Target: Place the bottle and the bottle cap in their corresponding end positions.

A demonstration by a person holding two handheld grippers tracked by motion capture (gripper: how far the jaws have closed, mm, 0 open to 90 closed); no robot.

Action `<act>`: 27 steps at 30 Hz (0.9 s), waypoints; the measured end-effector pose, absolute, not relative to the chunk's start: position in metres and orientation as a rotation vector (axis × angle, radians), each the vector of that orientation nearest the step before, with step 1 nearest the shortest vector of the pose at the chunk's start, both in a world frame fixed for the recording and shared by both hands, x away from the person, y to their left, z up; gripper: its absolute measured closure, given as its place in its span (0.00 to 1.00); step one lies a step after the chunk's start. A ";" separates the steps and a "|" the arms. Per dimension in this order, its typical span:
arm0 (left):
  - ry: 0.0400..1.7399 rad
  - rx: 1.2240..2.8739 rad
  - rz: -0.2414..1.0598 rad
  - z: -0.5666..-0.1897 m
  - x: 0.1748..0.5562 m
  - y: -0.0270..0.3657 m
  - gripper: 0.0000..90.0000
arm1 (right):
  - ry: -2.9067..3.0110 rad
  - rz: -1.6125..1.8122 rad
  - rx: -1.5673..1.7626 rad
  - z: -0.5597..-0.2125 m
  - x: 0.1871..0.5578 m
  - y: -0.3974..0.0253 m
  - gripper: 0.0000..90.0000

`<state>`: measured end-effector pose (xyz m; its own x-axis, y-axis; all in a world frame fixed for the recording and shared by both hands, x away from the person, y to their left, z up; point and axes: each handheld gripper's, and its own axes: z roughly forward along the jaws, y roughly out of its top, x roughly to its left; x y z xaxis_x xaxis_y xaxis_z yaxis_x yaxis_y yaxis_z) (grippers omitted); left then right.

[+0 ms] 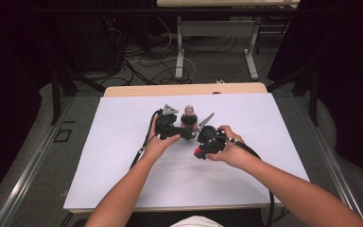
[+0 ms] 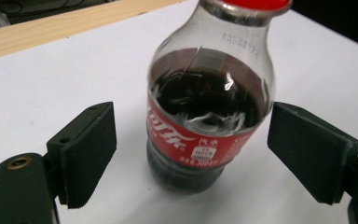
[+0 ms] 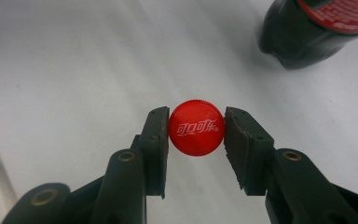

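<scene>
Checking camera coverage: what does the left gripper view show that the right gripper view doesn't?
Left gripper view: the neck and label of the bottle, with the left gripper jaws open either side of it, not touching. Right gripper view: a red cap pinched in the right gripper jaws. Both: the dark lower part of the bottle on the white table.

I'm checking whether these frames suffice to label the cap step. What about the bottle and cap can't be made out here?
- Bottle mouth: cut off by the top edge in the left gripper view; a red band shows there, cap or ring unclear.
- Same bottle in the high view: too small, base hidden behind the left gripper.
- Cap: whether the right gripper truly clamps it or the fingers just touch.
- Small label print: blurred.
</scene>
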<state>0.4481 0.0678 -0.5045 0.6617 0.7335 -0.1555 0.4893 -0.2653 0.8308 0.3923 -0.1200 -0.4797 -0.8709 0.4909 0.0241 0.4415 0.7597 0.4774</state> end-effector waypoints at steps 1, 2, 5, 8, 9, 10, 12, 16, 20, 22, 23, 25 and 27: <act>0.958 1.923 0.326 -0.503 0.446 0.071 0.17 | 2.853 0.730 0.768 -0.483 0.392 -0.118 0.68; 0.960 1.917 0.317 -0.501 0.444 0.075 0.17 | 2.860 0.727 0.761 -0.486 0.392 -0.116 0.68; 0.958 1.889 0.309 -0.498 0.436 0.085 0.16 | 2.862 0.689 0.749 -0.493 0.391 -0.109 0.68; 0.958 1.878 0.310 -0.495 0.427 0.094 0.09 | 2.869 0.672 0.728 -0.501 0.389 -0.101 0.68; 0.959 1.876 0.320 -0.495 0.425 0.096 0.07 | 2.871 0.661 0.702 -0.503 0.389 -0.099 0.68; 0.964 1.871 0.334 -0.495 0.421 0.098 0.06 | 2.878 0.651 0.694 -0.507 0.389 -0.096 0.68; 0.982 1.887 0.333 -0.495 0.415 0.103 0.05 | 2.880 0.620 0.673 -0.512 0.387 -0.092 0.68; 0.987 1.881 0.328 -0.496 0.404 0.114 0.04 | 2.893 0.597 0.668 -0.519 0.386 -0.086 0.68; 0.992 1.866 0.322 -0.496 0.396 0.124 0.04 | 2.897 0.591 0.660 -0.522 0.387 -0.083 0.68; 1.004 1.847 0.321 -0.497 0.394 0.128 0.04 | 2.894 0.593 0.672 -0.522 0.387 -0.082 0.67; 1.010 1.833 0.321 -0.498 0.393 0.129 0.04 | 2.893 0.601 0.671 -0.522 0.387 -0.082 0.65; 1.000 1.862 0.328 -0.498 0.393 0.131 0.04 | 2.884 0.644 0.702 -0.522 0.389 -0.084 0.52; 1.011 1.865 0.338 -0.497 0.391 0.132 0.05 | 2.870 0.659 0.719 -0.520 0.390 -0.086 0.46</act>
<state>0.3910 0.1324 -0.4974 0.6194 0.7634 -0.1831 0.4999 -0.2037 0.8418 0.3897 -0.0861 -0.5196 -0.8818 0.4716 -0.0014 0.4237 0.7935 0.4368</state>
